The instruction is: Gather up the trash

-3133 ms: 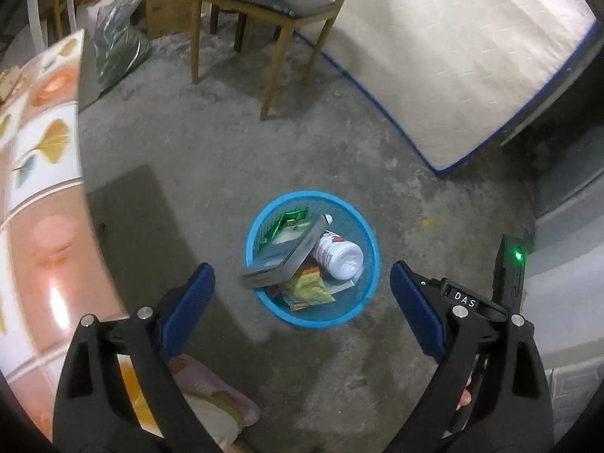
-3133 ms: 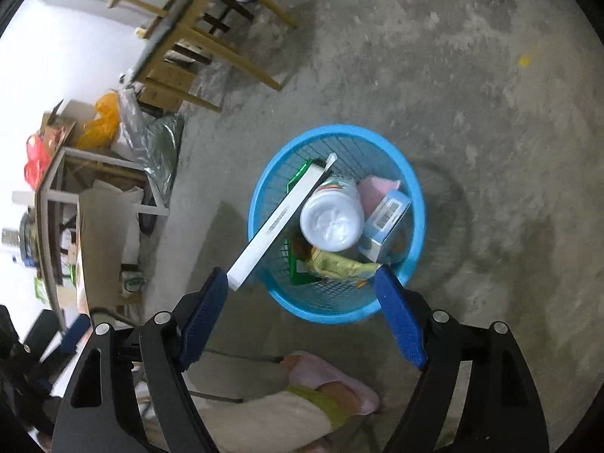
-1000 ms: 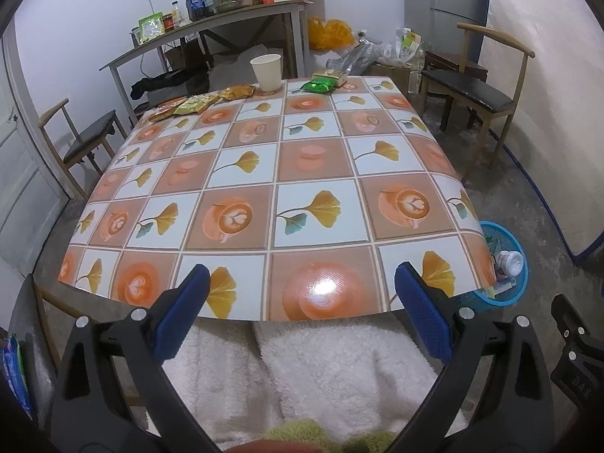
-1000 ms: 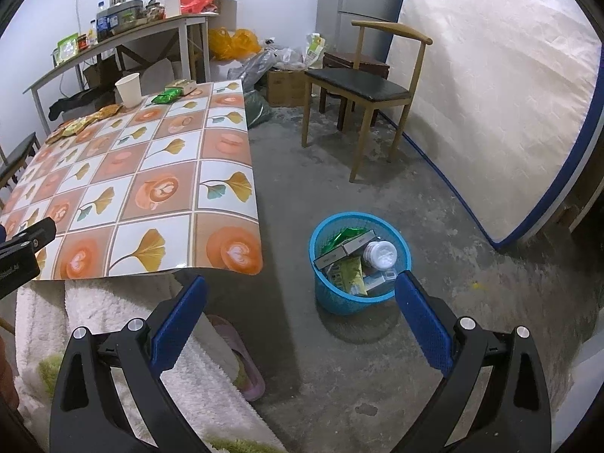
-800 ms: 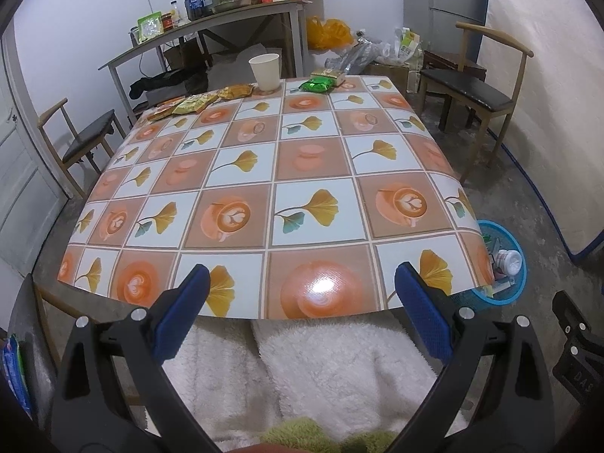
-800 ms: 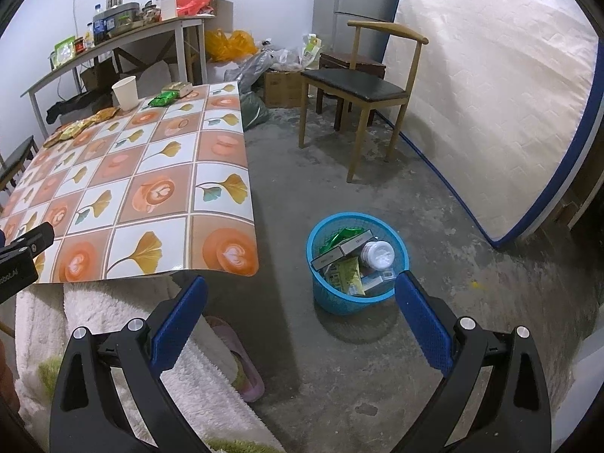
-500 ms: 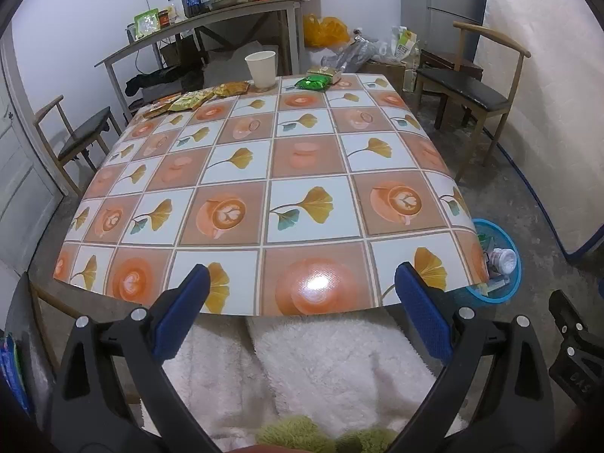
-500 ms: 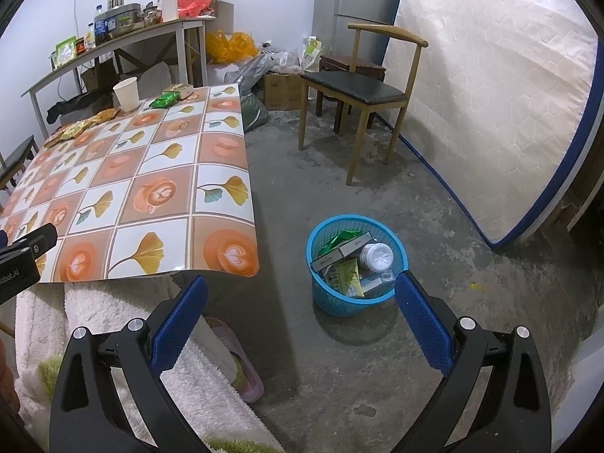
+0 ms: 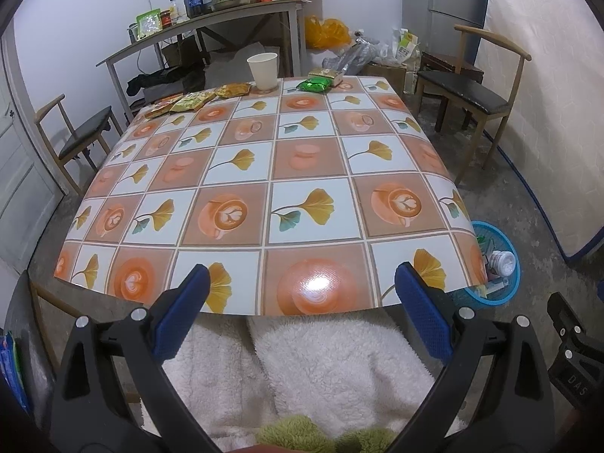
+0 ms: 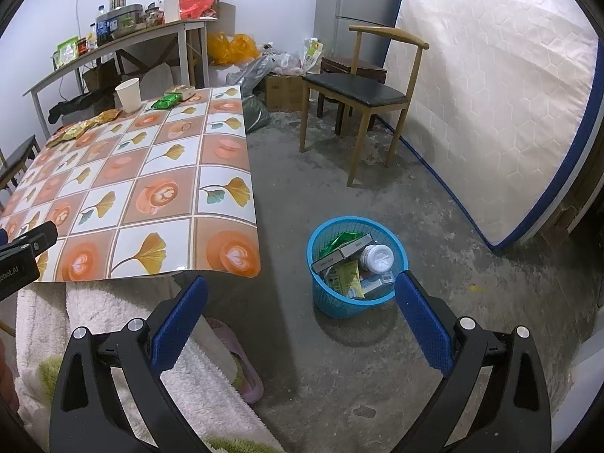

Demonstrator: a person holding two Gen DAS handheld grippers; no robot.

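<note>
glossy tablecloth (image 9: 287,173), plastic mesh basket (image 10: 339,304)
</note>
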